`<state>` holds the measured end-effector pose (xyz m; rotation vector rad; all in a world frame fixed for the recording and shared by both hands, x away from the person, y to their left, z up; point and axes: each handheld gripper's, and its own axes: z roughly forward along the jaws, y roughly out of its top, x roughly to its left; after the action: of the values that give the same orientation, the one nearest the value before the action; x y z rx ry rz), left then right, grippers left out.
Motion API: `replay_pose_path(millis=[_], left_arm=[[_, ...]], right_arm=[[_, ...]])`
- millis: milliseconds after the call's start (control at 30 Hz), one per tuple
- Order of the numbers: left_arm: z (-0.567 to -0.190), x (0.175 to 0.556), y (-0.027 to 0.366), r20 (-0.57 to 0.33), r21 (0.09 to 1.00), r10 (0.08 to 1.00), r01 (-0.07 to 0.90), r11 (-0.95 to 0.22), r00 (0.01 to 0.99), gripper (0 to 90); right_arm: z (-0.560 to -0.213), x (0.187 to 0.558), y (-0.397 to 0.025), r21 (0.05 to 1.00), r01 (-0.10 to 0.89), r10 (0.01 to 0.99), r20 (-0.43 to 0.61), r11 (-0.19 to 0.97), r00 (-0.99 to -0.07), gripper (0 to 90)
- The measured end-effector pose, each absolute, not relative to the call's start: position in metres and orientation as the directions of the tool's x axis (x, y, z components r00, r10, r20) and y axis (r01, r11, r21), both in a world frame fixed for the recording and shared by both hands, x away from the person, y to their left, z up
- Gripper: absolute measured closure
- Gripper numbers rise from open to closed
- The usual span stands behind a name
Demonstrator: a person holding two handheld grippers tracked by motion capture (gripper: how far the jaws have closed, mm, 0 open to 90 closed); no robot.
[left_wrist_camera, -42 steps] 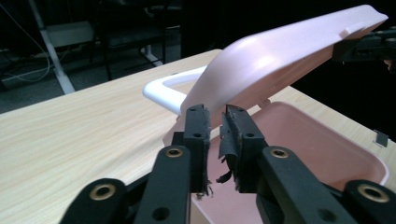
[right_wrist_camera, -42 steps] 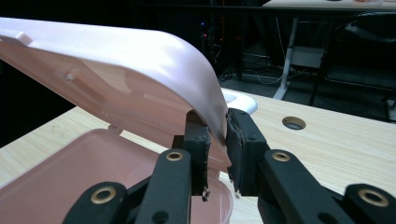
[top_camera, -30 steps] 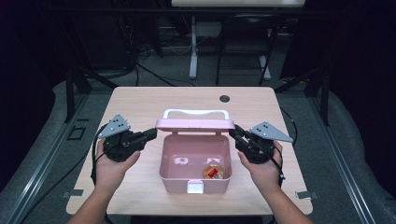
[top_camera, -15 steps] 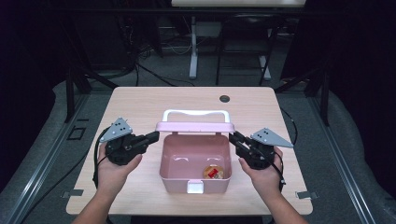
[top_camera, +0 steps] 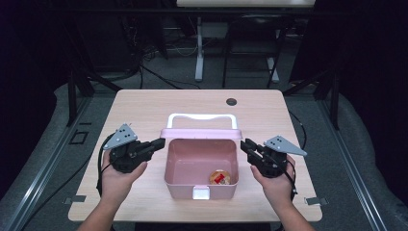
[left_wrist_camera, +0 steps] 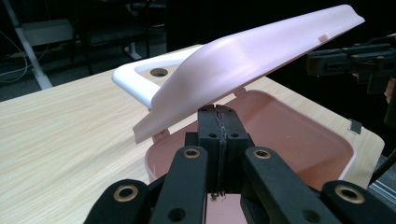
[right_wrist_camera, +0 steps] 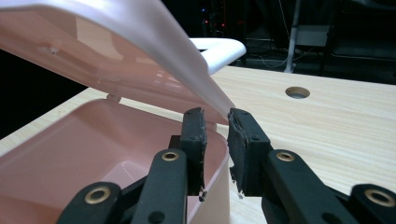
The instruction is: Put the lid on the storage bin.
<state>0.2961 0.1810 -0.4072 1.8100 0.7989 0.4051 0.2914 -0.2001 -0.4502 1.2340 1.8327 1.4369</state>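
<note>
A pink plastic box point(top_camera: 202, 166) is sitting open on the table point(top_camera: 144, 106), its lid point(left_wrist_camera: 243, 60) tilting up. The left claw point(top_camera: 158, 143) is hovering pressed shut, empty, beside its left rim; the right claw point(right_wrist_camera: 215, 122) is gaping slightly, holding nothing, at the lid's corner.

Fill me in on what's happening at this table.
A person holds a claw in each hand on either side of a pink box on the table. Its lid is tilted up, part open. The left claw, shut, sits by the lid's left edge; the right claw, slightly open, sits at its right corner. A small round item lies inside.
</note>
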Motion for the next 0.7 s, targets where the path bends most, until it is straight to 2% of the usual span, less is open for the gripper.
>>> replay_pose_path(millis=[700], left_arm=[[-0.418, 0.286, 0.179, -0.107, 0.92, 0.672, 0.33, -0.213, 0.733, 89.7]], right_arm=[[-0.457, 0.288, -0.211, 0.934, 0.357, 0.88, 0.174, -0.005, -0.442, 74.7]])
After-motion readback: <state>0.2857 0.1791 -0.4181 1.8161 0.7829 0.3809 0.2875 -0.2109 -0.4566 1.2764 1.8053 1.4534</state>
